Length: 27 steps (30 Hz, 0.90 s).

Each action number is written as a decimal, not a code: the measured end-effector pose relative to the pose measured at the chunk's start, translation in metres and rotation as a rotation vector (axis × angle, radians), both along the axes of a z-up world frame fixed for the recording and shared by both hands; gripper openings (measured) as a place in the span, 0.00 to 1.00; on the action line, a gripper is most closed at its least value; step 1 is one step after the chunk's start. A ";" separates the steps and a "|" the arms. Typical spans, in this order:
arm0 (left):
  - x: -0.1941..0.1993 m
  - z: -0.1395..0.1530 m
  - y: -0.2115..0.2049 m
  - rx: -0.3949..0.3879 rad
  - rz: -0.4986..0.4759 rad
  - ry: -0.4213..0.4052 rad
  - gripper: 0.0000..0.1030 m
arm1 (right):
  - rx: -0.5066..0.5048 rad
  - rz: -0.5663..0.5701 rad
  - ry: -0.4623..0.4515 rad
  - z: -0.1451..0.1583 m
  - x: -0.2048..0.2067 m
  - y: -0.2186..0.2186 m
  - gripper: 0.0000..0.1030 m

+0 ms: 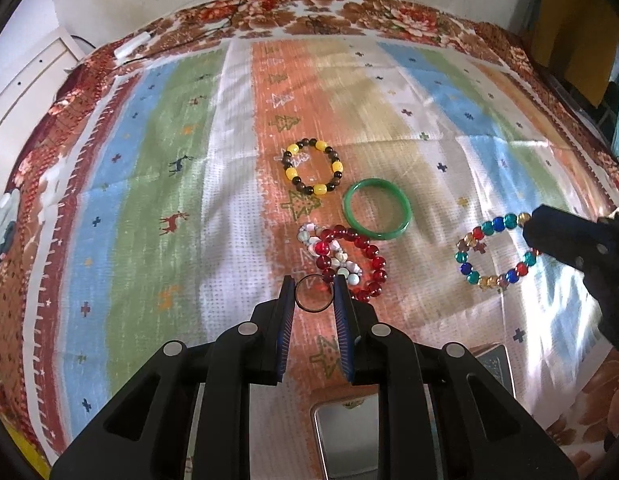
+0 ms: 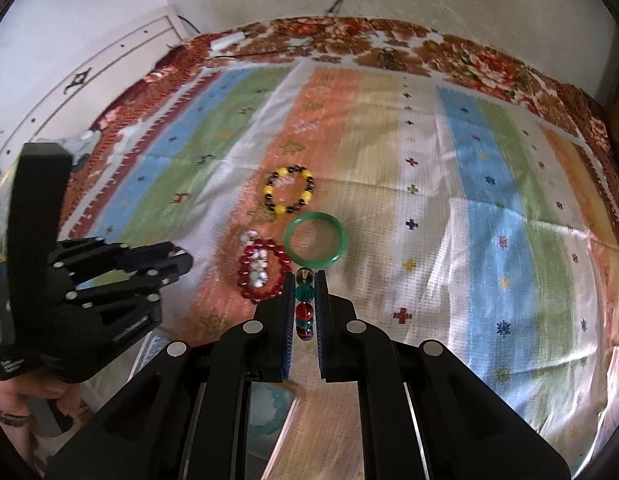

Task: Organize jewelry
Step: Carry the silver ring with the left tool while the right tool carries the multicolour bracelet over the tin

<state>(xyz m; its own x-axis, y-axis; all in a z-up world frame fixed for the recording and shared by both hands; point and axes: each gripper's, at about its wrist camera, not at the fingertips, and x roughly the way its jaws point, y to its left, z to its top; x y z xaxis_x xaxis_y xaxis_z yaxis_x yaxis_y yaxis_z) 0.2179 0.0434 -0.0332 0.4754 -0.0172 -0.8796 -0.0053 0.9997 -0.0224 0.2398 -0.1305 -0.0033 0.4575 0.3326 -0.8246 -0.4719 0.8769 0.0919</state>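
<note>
Left wrist view shows my left gripper [image 1: 314, 294] pinching 1 thin dark ring [image 1: 314, 294] just beside the red bead bracelet [image 1: 359, 262], while my right gripper [image 2: 305, 284] clamps the multicolored bead bracelet [image 2: 304, 304].

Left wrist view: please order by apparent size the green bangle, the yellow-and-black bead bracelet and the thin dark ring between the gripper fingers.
1. Green bangle, slightly the widest.
2. Yellow-and-black bead bracelet, nearly as large; it lies farther away, so the order is unsure.
3. Thin dark ring, clearly smallest, though nearest the camera.

Both wrist cameras look forward and down over the cloth [image 1: 229, 160] from close above, sharing the green bangle [image 1: 376, 209] and the beads beside it.
</note>
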 end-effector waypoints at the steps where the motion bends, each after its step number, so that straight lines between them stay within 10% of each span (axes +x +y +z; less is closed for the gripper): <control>1: -0.002 0.002 0.000 -0.003 0.008 -0.006 0.19 | 0.002 0.015 -0.002 0.002 -0.004 0.001 0.10; 27: -0.056 0.029 -0.016 -0.087 0.002 -0.092 0.19 | 0.086 0.075 -0.086 0.021 -0.068 -0.009 0.10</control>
<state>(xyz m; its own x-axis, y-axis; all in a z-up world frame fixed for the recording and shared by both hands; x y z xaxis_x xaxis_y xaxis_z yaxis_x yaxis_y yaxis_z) 0.1615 0.0276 -0.0044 0.5544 -0.0906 -0.8273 -0.0011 0.9940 -0.1096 0.1722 -0.1395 0.0182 0.4962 0.4366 -0.7504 -0.5455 0.8292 0.1218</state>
